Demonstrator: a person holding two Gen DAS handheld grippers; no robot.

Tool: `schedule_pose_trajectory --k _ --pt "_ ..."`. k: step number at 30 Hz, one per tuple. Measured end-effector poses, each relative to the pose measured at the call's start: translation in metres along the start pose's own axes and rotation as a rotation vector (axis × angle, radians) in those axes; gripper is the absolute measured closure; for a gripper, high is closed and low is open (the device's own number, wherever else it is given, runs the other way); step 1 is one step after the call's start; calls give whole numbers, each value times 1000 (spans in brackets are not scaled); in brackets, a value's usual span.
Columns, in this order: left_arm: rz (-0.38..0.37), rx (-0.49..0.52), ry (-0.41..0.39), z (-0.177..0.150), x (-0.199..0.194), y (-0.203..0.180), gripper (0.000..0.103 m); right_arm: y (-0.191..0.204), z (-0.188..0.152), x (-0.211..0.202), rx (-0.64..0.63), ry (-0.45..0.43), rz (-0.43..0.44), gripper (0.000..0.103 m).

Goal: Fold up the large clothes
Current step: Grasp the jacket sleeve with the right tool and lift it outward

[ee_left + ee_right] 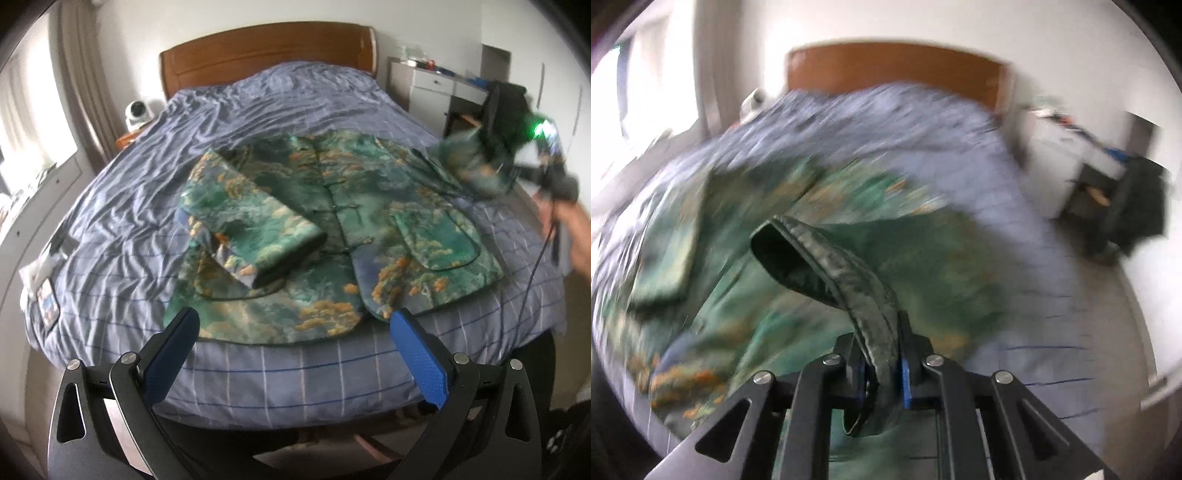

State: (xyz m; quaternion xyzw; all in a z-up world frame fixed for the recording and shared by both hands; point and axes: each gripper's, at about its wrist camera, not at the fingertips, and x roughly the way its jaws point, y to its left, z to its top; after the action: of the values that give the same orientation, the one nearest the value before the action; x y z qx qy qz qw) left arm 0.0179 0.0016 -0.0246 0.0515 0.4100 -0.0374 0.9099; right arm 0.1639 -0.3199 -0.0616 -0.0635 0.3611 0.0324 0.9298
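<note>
A green patterned jacket (332,206) with orange patches lies front up on the blue checked bed. Its left sleeve (251,225) is folded across the body. My left gripper (295,325) is open and empty, held above the hem near the bed's front edge. My right gripper (491,162) is at the far right, blurred, lifting the other sleeve above the bed. In the right wrist view the right gripper (882,354) is shut on the dark-edged sleeve cuff (827,262), with the jacket body (775,295) blurred below it.
The bed (295,376) has a wooden headboard (266,55). A white camera (135,112) sits on a nightstand at the left. A white desk and black chair (506,110) stand at the right. Small items (44,284) lie on the bed's left edge.
</note>
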Motion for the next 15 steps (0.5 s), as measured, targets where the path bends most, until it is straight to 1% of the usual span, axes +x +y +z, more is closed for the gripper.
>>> schedule_pose_trajectory --k 1,2,3,4,6,7,8,9,10,11,12,13,15 --pt "0 10 -1 0 0 -3 0 -16 4 -7 25 -20 -33 90" --pt "-2 17 0 0 0 -5 0 -43 7 -17 59 -40 -95 90" --pt "-4 21 2 0 0 -6 0 -63 8 -23 91 -44 -139 90" --pt "-4 22 4 0 0 -6 0 -80 9 -25 119 -42 -166 90" --pt "2 22 4 1 1 -5 0 -126 2 -27 195 -19 -256 86" --pt "9 19 0 1 1 -4 0 -143 -2 -23 217 3 -293 75" --pt "17 16 -7 2 1 -1 0 -164 -11 -20 238 31 -356 61" --pt "26 13 -12 2 1 1 0 -177 -19 -19 239 44 -424 57" --pt "37 13 -15 2 2 5 0 -191 -28 -19 229 55 -518 57" --pt "53 14 -18 4 3 9 0 -199 -37 -21 225 69 -575 57" --pt "65 15 -23 6 5 14 0 -206 -47 -26 237 86 -614 57" --pt "73 16 -32 8 7 19 0 -209 -56 -32 263 89 -606 57" --pt "78 17 -56 14 12 31 0 -200 -76 -47 317 78 -538 57"
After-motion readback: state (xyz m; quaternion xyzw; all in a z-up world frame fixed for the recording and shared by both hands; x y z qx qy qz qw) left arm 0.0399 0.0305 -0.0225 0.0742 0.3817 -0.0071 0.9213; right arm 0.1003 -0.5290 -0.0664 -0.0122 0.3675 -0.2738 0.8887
